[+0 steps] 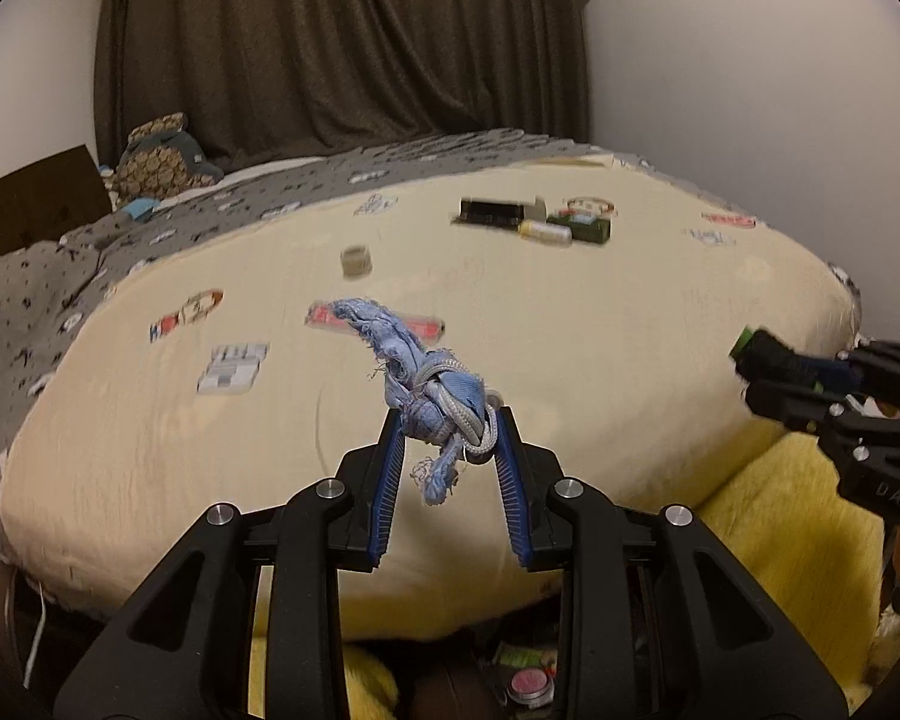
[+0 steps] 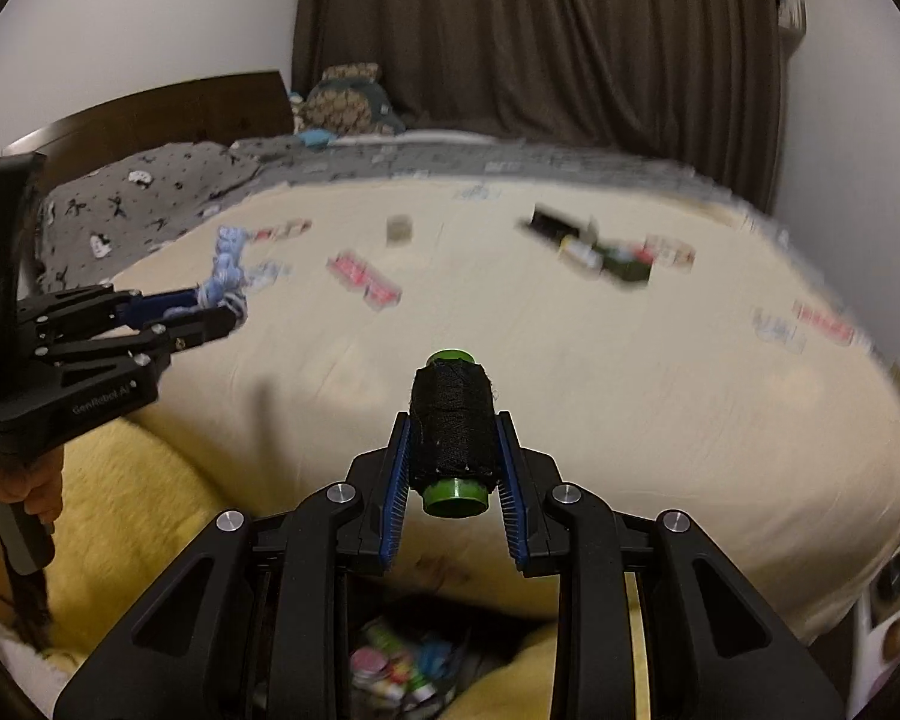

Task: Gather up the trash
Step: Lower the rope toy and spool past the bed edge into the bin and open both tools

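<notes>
Cream bed (image 2: 510, 360) beyond hand-held gripper-clamped spool (image 2: 453, 429)

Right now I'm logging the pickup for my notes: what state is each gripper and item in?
left gripper: shut on the blue rag
blue rag: knotted, held off the bed
right gripper: shut on the thread spool
thread spool: black thread, green ends, held off the bed
small jar: upright on the bed
curtain: drawn closed
</notes>
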Demonstrator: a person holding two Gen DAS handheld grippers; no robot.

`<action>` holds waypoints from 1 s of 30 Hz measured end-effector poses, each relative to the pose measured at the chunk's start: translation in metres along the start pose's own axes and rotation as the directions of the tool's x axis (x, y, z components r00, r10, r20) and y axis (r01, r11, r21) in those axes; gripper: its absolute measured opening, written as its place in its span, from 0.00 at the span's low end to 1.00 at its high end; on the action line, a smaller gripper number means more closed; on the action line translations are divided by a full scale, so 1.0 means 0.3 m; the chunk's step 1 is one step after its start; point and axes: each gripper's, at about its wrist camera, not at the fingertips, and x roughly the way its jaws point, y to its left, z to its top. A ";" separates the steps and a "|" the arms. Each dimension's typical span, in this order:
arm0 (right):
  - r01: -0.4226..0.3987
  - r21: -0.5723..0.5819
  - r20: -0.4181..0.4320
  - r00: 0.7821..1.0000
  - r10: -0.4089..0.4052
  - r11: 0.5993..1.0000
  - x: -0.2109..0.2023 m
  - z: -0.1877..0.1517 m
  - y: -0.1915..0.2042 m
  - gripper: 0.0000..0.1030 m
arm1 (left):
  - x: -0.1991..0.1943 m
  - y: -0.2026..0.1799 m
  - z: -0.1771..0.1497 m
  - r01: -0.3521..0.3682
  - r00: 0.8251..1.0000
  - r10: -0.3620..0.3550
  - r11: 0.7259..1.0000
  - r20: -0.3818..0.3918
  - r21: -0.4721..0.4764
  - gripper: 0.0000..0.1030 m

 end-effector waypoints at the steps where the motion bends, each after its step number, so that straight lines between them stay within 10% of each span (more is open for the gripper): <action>1: -0.006 0.010 -0.016 1.000 0.006 1.000 0.004 -0.023 0.002 0.27 | -0.002 -0.002 -0.027 -0.002 1.000 0.002 1.000 -0.012 -0.004 0.28; 17: -0.063 0.095 -0.312 0.946 0.090 0.993 0.186 -0.318 0.034 0.27 | 0.156 -0.065 -0.387 0.051 0.954 -0.050 0.999 -0.297 -0.006 0.28; 30: -0.131 0.192 -0.453 0.867 0.206 0.973 0.314 -0.429 0.035 0.27 | 0.310 -0.108 -0.515 0.193 0.848 -0.202 0.979 -0.490 -0.070 0.31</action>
